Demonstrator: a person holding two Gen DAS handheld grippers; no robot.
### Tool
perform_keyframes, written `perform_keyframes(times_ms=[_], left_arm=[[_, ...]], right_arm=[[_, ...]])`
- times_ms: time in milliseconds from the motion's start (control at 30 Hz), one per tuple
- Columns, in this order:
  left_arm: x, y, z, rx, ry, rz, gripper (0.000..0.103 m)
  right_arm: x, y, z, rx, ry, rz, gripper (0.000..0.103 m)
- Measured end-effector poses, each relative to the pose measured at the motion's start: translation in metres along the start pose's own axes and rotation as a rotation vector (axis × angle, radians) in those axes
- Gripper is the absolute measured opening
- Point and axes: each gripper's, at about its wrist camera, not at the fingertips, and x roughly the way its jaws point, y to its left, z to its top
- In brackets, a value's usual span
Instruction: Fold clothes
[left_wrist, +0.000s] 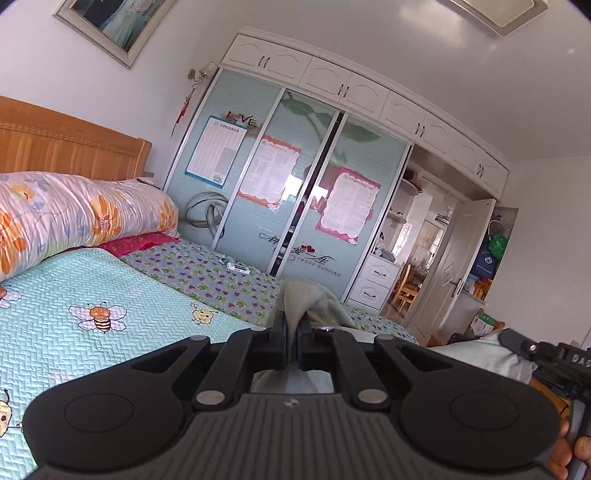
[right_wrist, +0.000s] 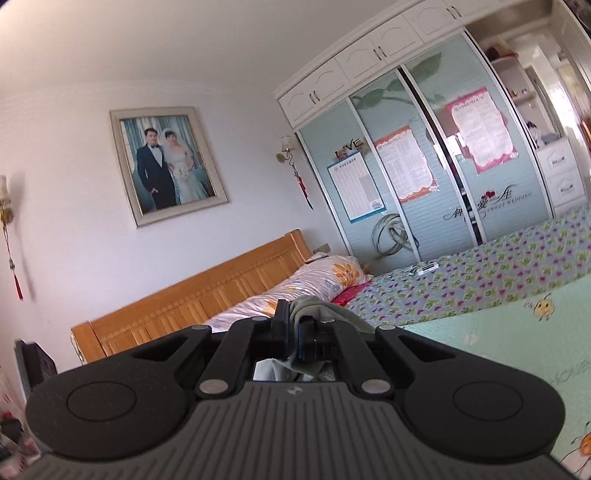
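My left gripper (left_wrist: 291, 325) is shut on a fold of a grey-green garment (left_wrist: 314, 299) and holds it up above the bed. The cloth bunches over the fingertips and hangs down behind them. My right gripper (right_wrist: 295, 325) is shut on another part of the same garment (right_wrist: 325, 310), also lifted off the bed. The right gripper also shows at the right edge of the left wrist view (left_wrist: 554, 354), with pale cloth (left_wrist: 480, 354) beside it. Most of the garment is hidden below both grippers.
The bed has a light green quilt with bee prints (left_wrist: 92, 321) and a heart-patterned sheet (left_wrist: 207, 273). A floral rolled duvet (left_wrist: 74, 214) lies by the wooden headboard (right_wrist: 192, 295). A sliding-door wardrobe (left_wrist: 295, 192) stands beyond the bed; an open door (left_wrist: 458, 266) is at right.
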Motion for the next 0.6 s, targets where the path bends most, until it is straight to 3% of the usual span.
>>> perform_keyframes(times_ms=[100,200,333,433,600], left_arm=[[0.008,0.004,-0.012,-0.006,0.035,0.025,0.004],[0.029,0.021,-0.038,-0.028,0.125,0.084,0.004],[0.059,0.056,-0.079,-0.094,0.271,0.186,0.004],[0.071,0.068,-0.100,-0.041,0.331,0.262,0.004],[0.084,0.075,-0.115,0.006,0.371,0.302,0.004]], right_arm=[[0.020,-0.012,-0.012,0.004,0.078,-0.034,0.004],[0.053,-0.036,-0.045,0.042,0.200,-0.066,0.006],[0.097,-0.077,-0.118,0.138,0.383,-0.138,0.007],[0.112,-0.097,-0.169,0.226,0.482,-0.165,0.007],[0.107,-0.104,-0.190,0.249,0.470,-0.195,0.010]])
